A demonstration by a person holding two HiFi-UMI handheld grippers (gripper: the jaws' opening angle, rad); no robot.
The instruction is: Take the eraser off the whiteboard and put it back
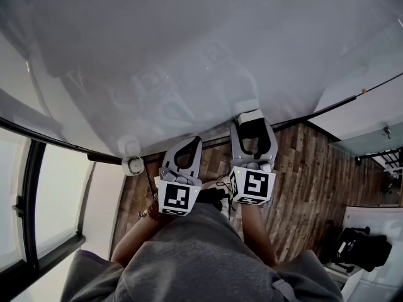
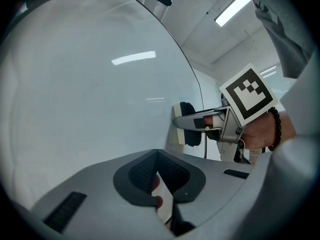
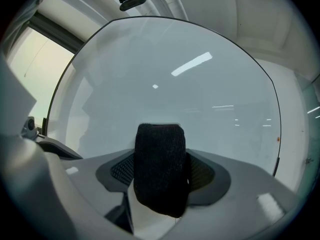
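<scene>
The right gripper (image 3: 161, 176) holds its jaws apart on either side of the black eraser (image 3: 160, 154), which rests against the whiteboard (image 3: 165, 69); the left gripper (image 2: 158, 159) is closed, empty, just beside

Wood-plank floor (image 1: 315, 168) at the head view's right, a dark-framed window (image 1: 53, 194) lower left; a ceiling strip light (image 2: 232, 8) glows upper right in the left gripper view.

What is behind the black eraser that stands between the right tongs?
Behind the eraser is the whiteboard, glossy and blank around it, with ceiling lights mirrored in it. The patch of board that the eraser covers is hidden.
</scene>
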